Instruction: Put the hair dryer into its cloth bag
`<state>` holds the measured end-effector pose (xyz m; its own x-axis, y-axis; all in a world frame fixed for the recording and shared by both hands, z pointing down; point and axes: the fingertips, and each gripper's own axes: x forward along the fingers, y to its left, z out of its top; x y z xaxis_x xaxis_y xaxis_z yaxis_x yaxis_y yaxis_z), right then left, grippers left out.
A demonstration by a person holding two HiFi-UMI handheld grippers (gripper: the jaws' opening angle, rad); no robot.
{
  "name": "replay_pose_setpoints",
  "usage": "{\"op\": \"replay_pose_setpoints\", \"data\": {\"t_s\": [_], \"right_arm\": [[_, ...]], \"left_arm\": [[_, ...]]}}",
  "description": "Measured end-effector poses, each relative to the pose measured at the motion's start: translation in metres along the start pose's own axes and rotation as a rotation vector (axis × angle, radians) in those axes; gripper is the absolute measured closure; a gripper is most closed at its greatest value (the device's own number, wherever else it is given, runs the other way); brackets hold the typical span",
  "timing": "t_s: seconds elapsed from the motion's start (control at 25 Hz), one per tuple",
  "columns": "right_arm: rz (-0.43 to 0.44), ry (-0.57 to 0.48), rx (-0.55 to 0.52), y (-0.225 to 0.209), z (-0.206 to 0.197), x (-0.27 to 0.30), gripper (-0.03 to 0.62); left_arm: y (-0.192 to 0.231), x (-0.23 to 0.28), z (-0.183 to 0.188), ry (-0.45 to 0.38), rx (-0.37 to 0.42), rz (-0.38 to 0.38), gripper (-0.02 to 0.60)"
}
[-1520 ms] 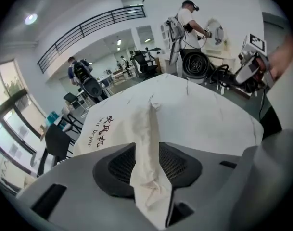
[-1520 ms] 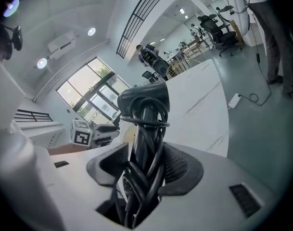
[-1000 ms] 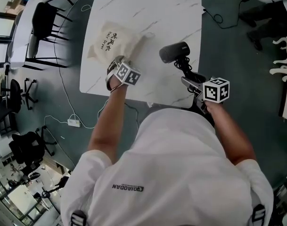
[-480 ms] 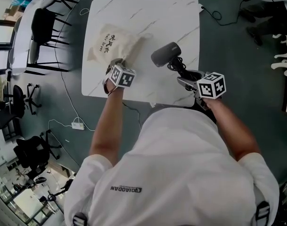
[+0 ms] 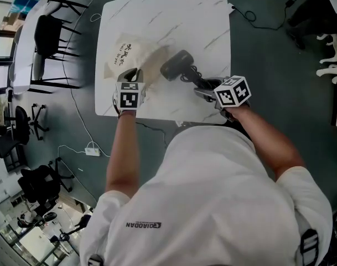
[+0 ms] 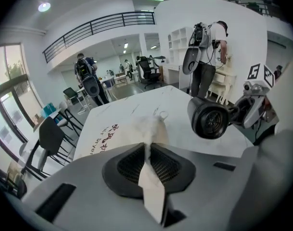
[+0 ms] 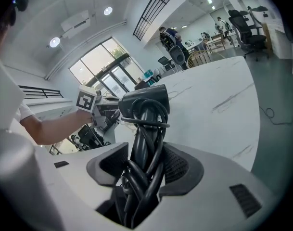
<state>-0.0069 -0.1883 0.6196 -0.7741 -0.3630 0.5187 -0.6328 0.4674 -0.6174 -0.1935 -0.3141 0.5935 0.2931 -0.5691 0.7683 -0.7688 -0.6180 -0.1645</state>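
A beige cloth bag (image 5: 128, 50) with printed lettering lies on the left part of the white marble table (image 5: 207, 15). My left gripper (image 5: 133, 74) has just been closing and is shut on the bag's near edge, and a fold of cloth (image 6: 149, 129) rises from between its jaws. In the right gripper view the black hair dryer (image 7: 144, 102) stands between the pads, and my right gripper (image 7: 146, 165) is shut on its cord-wrapped handle. The dryer's head (image 5: 174, 66) hangs just right of the bag's raised edge and its round end (image 6: 210, 119) faces the left gripper.
Black chairs (image 5: 51, 27) stand off the table's left side. Cables (image 5: 255, 20) and a power strip (image 5: 92, 149) lie on the grey floor. White furniture (image 5: 335, 54) is at the far right. People stand in the room beyond the table.
The left gripper has closed on the bag's near edge and lifted it off the table. The right gripper has carried the hair dryer leftward, up to the bag.
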Motion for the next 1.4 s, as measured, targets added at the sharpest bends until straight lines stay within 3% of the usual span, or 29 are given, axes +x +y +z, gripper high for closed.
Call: {"op": "replay_pose_setpoints", "data": {"t_s": [0.36, 0.68, 1.2, 1.4], "right_arm": [[0.012, 0.095, -0.04, 0.013, -0.001, 0.034, 0.365], [0.035, 0.149, -0.042, 0.02, 0.001, 0.075, 0.365], [-0.061, 0.144, -0.257, 0.022, 0.052, 0.165, 0.364], [-0.074, 0.13, -0.32, 0.02, 0.068, 0.203, 0.364]], "left_arm": [[-0.024, -0.027, 0.021, -0.084, -0.081, -0.105, 0.523], [-0.042, -0.033, 0.02, -0.091, -0.044, -0.135, 0.523], [-0.038, -0.029, 0.009, -0.092, -0.077, -0.145, 0.525], [-0.029, -0.029, 0.011, -0.116, -0.157, -0.176, 0.525]]}}
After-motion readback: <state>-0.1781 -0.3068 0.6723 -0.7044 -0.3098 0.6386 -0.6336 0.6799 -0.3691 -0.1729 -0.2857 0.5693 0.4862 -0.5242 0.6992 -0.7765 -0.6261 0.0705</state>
